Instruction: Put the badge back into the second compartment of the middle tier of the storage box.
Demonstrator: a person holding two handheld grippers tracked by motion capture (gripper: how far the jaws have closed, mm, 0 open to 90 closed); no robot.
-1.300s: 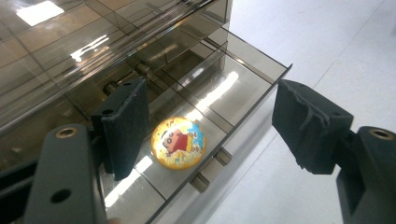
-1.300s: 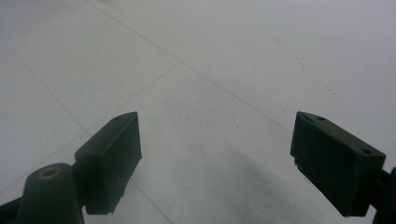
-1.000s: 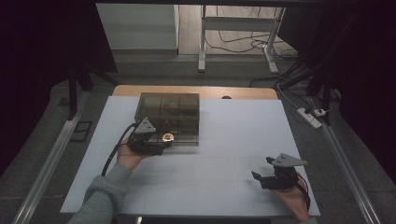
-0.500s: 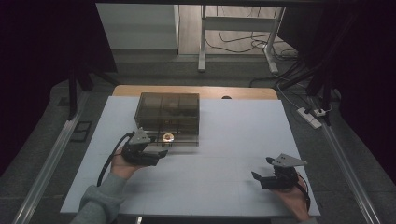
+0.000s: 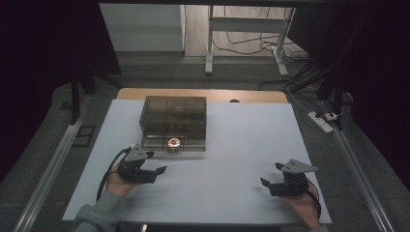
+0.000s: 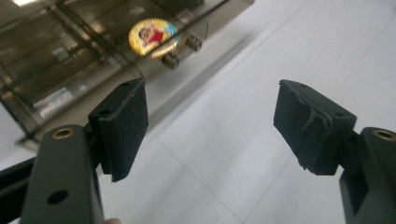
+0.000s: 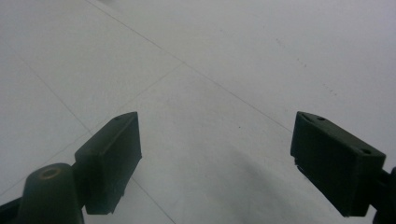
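A smoky transparent box (image 5: 173,121) with inner compartments stands on the white table (image 5: 232,145), left of centre and towards the back. A round cartoon sticker (image 5: 173,142) marks its front wall, above a small latch. My left gripper (image 5: 155,169) rests open on the table just in front of the box's left corner, apart from it. In the left gripper view the sticker (image 6: 152,35) and box wall (image 6: 70,70) lie beyond the spread pads (image 6: 122,126), nothing between them. My right gripper (image 5: 270,178) is open near the front right, over bare table (image 7: 210,93).
A wooden board edge (image 5: 203,94) shows behind the white top. Metal rails run along both sides of the table. A power strip (image 5: 320,121) and cables lie on the floor at the right; table legs (image 5: 209,43) stand behind.
My left gripper has drawn back from the box front, towards the near edge and slightly left. The right gripper has stayed in place.
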